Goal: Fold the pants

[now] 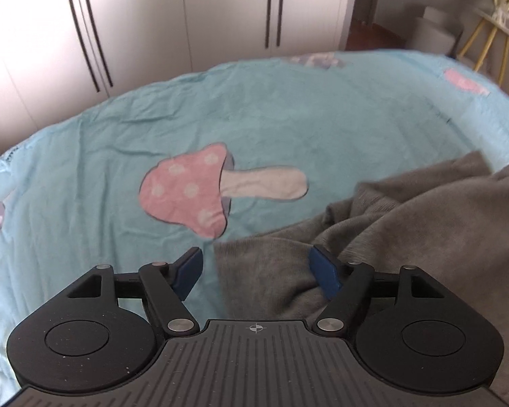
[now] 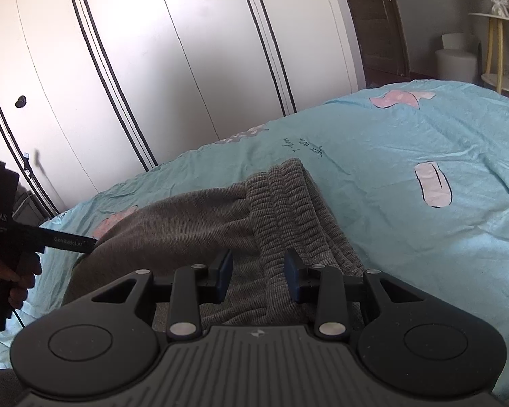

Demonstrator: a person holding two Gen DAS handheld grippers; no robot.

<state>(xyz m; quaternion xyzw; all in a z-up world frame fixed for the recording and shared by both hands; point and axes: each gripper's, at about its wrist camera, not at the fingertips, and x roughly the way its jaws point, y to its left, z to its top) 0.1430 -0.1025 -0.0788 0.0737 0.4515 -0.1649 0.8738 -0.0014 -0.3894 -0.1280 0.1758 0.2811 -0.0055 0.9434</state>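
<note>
Grey knit pants point(image 1: 407, 220) lie rumpled on a light blue bed sheet point(image 1: 288, 118). My left gripper point(image 1: 256, 261) stands open over the pants' left edge. Cloth lies between the blue pads without being pressed, and the left pad hangs over bare sheet. In the right wrist view the ribbed waistband point(image 2: 288, 203) rises in a bunched ridge from my right gripper point(image 2: 258, 264). Its jaws stand narrow, with the cloth filling the gap between the pads. The rest of the pants point(image 2: 186, 217) spread to the left, where a hand point(image 2: 20, 278) holds the other gripper's handle.
The sheet carries a pink mushroom print point(image 1: 186, 186) just beyond the left gripper. White wardrobe doors point(image 2: 186, 51) stand close behind the bed's far edge. A small table with yellow legs point(image 2: 502, 51) and a white stool point(image 2: 456, 62) are at the far right.
</note>
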